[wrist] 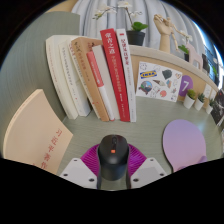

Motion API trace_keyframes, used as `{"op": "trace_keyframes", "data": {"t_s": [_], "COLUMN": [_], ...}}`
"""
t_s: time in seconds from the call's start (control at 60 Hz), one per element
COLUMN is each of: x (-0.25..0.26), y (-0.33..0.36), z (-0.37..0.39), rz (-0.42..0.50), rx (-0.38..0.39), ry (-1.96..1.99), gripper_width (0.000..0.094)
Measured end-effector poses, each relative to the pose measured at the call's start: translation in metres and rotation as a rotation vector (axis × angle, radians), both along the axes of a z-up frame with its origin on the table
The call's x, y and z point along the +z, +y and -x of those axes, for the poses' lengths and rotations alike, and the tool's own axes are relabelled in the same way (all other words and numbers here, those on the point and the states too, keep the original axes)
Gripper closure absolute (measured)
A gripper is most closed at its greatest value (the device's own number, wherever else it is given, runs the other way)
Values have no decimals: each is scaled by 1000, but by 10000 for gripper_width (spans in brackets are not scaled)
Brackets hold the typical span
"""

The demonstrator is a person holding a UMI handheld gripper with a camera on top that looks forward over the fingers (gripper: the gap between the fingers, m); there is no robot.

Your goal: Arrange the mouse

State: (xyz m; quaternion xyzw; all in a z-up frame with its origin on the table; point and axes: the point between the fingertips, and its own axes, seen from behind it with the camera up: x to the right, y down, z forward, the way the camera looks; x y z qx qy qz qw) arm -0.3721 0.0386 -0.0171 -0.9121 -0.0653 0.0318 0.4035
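A black computer mouse (113,157) with an orange mark on its top sits between my two fingers, lifted above the grey desk (150,125). My gripper (113,165) is shut on the mouse; the magenta pads (92,157) press on both its sides. A round lilac mouse mat (185,142) lies on the desk to the right of the fingers.
A row of leaning books (95,80) stands just beyond the fingers. A white box with stickers (160,83) sits right of them. A beige paper bag (35,130) lies on the left. Potted plants (137,33) and wooden stands line the back.
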Motion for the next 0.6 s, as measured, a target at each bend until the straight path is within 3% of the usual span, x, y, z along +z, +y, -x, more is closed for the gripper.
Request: {"op": "trace_keyframes", "data": {"t_s": [0.233, 0.367, 0.6], "x": [22, 112, 264], "y": [0, 0, 26], "z": [5, -13, -112], "rz": [12, -109, -335], "rx": [31, 93, 28], "ry": [56, 57, 46], "gripper_width": [605, 604, 604]}}
